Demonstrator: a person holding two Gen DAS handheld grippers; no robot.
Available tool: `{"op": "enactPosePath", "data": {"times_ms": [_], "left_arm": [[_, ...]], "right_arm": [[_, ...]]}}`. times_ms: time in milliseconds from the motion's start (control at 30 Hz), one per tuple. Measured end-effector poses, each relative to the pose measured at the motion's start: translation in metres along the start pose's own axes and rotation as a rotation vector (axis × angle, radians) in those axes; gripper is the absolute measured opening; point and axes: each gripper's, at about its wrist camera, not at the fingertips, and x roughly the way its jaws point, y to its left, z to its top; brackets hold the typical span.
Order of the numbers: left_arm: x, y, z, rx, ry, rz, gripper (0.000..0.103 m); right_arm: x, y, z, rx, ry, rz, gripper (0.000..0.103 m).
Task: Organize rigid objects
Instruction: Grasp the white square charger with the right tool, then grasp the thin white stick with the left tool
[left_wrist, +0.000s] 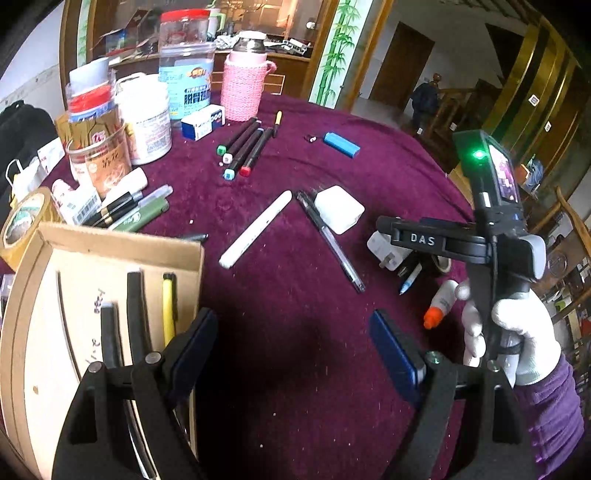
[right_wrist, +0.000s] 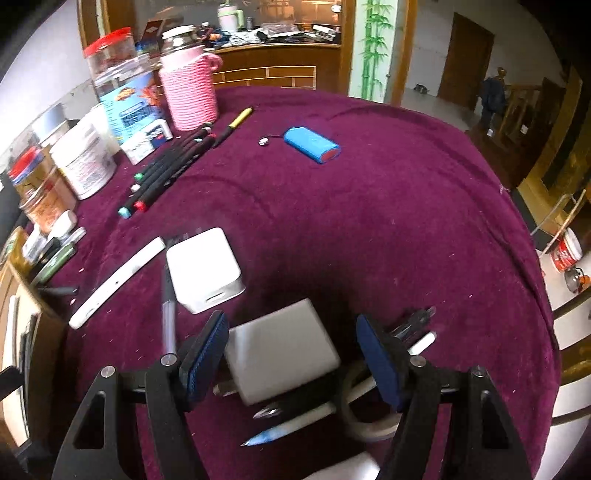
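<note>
Both your grippers wide open and empty, left gripper (left_wrist: 293, 349) over bare cloth, right gripper (right_wrist: 291, 354) straddling white plug-in charger block (right_wrist: 280, 356), open cardboard box (left_wrist: 110, 251) holding black pens (left_wrist: 135, 314) and yellow pen (left_wrist: 168, 306).

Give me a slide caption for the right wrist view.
Open right gripper poised over a white plug adapter among pens on the maroon tablecloth.
</note>
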Motion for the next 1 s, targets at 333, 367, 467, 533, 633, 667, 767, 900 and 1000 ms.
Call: {"op": "enactPosePath", "data": {"times_ms": [333, 367, 467, 533, 633, 667, 767, 900, 1000], "left_arm": [[0.043, 0.009, 0.056, -0.013, 0.047, 0.084, 0.083], [0.051, 0.01, 0.06, -0.01, 0.064, 0.099, 0.083], [0.076, 0.006, 0.072, 0.052, 0.104, 0.168, 0.083], [0.09, 0.001, 0.077, 0.097, 0.127, 0.219, 0.083], [0.118, -0.004, 0.082, 0.169, 0.184, 0.282, 0.083], [0.129, -0.005, 0.082, 0.197, 0.207, 0.3, 0.083], [0.136, -0.006, 0.08, 0.226, 0.196, 0.276, 0.072], [0.132, -0.015, 0.076, 0.232, 0.195, 0.166, 0.012], [0.129, -0.029, 0.068, 0.287, 0.167, 0.203, 0.012]], "right_arm": [[0.003, 0.016, -0.026, -0.061, 0.12, 0.106, 0.068], [0.0, 0.016, -0.03, -0.055, 0.123, 0.115, 0.068], [-0.016, 0.014, -0.05, -0.04, 0.09, 0.148, 0.066], [-0.024, 0.011, -0.06, -0.022, 0.041, 0.19, 0.065], [-0.027, 0.007, -0.064, -0.015, 0.005, 0.213, 0.065], [-0.026, 0.007, -0.062, -0.012, -0.001, 0.217, 0.065], [-0.028, -0.001, -0.061, 0.026, -0.021, 0.26, 0.066], [-0.027, -0.002, -0.063, 0.019, -0.023, 0.267, 0.066], [-0.025, 0.006, -0.066, -0.02, -0.021, 0.24, 0.066]]}}
